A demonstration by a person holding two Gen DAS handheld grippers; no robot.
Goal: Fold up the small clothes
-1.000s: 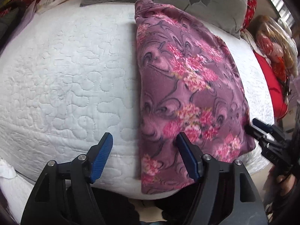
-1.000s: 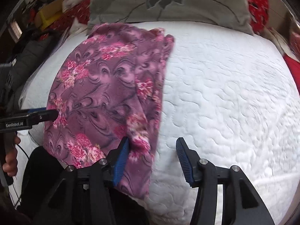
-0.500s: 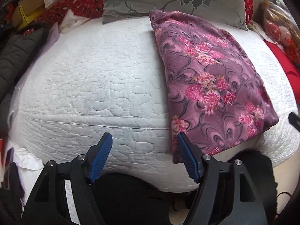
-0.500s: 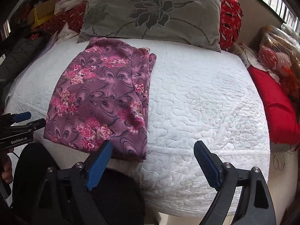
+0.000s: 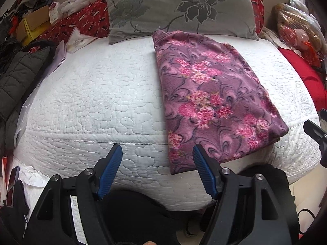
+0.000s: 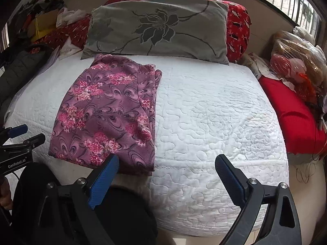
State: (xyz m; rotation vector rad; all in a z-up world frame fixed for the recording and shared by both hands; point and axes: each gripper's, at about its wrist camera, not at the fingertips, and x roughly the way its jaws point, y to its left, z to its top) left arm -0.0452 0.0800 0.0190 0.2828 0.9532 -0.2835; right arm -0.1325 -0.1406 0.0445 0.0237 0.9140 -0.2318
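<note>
Right wrist view: folded purple floral fleece garment [image 6: 106,114] lies lengthwise toward the grey pillow [image 6: 159,26] — ahead-left of the wide, just-opened, empty right gripper [image 6: 166,180]; left gripper [image 5: 157,171] also open, empty.

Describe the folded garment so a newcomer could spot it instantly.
Start at the white quilted mattress that fills the view, then find the grey pillow with a dark flower print at its far end. Just in front of that pillow lies the folded purple fleece garment, running to the near edge. It is the only purple thing, patterned with pink flower clusters and swirls; everything beside it is white, grey or red.
</note>
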